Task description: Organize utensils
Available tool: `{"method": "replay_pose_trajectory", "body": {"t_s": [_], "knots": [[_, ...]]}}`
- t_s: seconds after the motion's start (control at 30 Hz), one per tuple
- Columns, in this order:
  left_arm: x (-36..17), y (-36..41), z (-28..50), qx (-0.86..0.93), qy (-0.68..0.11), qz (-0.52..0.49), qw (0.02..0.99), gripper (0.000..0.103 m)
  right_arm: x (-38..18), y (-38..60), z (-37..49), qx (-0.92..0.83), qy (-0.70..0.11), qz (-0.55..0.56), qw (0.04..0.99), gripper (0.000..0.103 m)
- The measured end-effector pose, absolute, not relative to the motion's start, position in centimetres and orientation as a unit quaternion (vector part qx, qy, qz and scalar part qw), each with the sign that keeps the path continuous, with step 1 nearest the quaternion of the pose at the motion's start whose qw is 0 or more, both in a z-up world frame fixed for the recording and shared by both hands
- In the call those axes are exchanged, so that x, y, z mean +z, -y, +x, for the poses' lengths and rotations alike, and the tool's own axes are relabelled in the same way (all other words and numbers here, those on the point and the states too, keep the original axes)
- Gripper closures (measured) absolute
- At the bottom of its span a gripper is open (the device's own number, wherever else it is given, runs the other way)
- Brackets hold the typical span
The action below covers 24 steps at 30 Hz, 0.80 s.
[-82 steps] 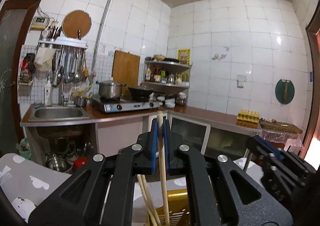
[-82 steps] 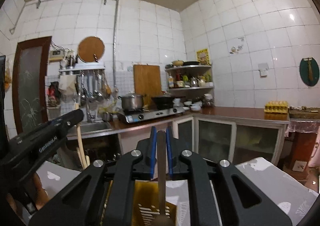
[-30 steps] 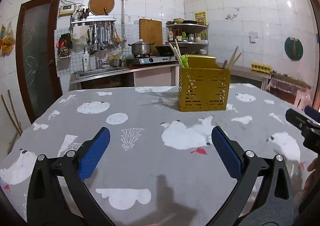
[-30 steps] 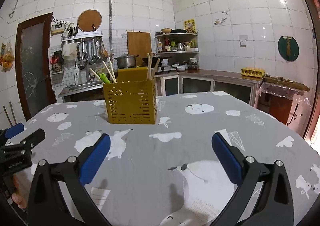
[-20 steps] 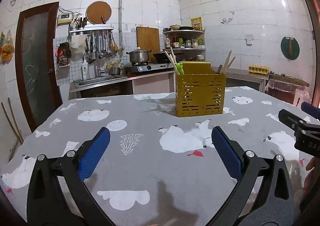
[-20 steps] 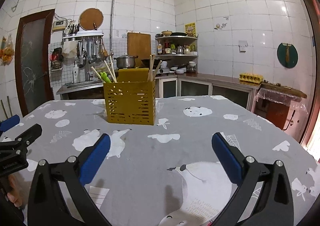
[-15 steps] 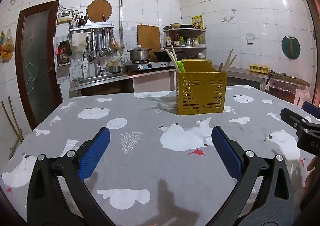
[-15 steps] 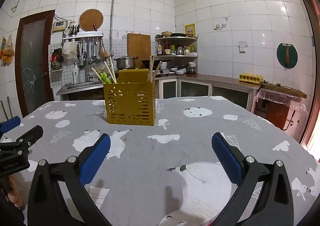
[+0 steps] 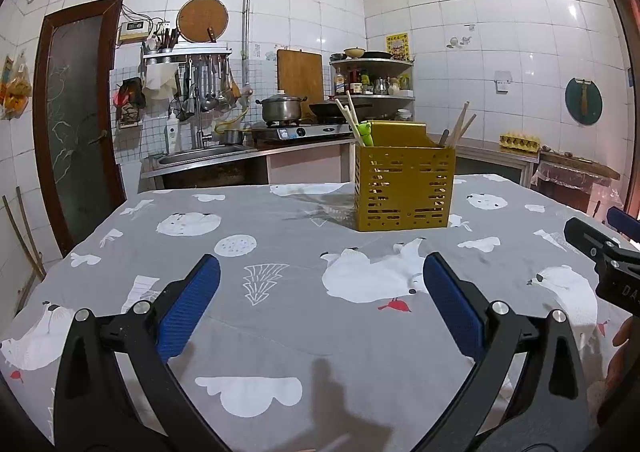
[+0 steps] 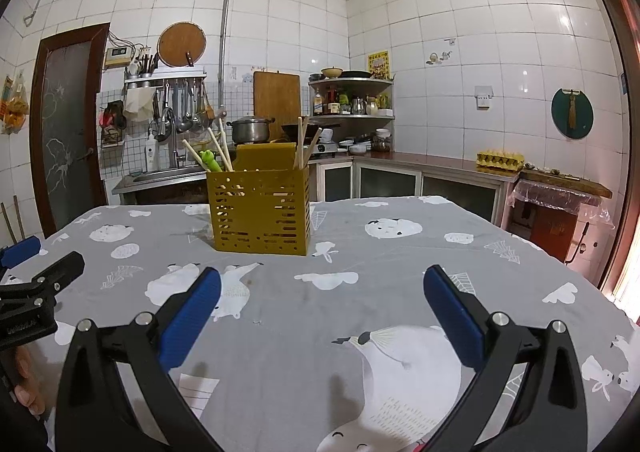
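A yellow slotted utensil holder [image 9: 404, 188] stands on the table with the grey patterned cloth [image 9: 280, 292]; it also shows in the right wrist view [image 10: 262, 210]. Wooden chopsticks [image 10: 218, 148] and a green-topped utensil [image 10: 210, 160] stick out of its left side, more wooden utensils [image 10: 306, 148] out of its right. My left gripper [image 9: 318, 302] is open and empty, well short of the holder. My right gripper [image 10: 318, 304] is open and empty too, near the table's front. Each gripper shows at the edge of the other's view.
Behind the table runs a kitchen counter with a sink [image 9: 204, 154], a stove with a pot [image 9: 282, 110], a corner shelf [image 10: 352, 96] and an egg tray [image 10: 500, 160]. A dark door [image 9: 76, 112] is at the left.
2.7 s ago both grippers were shut on utensils above the holder. They have let go, opened and drawn back to the table's near side. In the last second they barely moved.
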<state>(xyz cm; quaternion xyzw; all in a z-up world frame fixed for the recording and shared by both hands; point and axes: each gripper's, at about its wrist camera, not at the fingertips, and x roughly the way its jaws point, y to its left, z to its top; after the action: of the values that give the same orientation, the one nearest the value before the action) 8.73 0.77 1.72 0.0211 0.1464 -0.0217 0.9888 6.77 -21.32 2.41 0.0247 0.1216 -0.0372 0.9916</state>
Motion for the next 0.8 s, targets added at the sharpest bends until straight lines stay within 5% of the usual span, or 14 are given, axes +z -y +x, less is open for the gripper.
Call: {"method": "replay_pose_trajectory", "body": {"t_s": [0.8], "knots": [[1.87,-0.35,8.46,-0.028,-0.140,0.028,0.989,0.005,2.53,21.13,6.86,-0.037,-0.124,0.019,0.991,0.004]]}}
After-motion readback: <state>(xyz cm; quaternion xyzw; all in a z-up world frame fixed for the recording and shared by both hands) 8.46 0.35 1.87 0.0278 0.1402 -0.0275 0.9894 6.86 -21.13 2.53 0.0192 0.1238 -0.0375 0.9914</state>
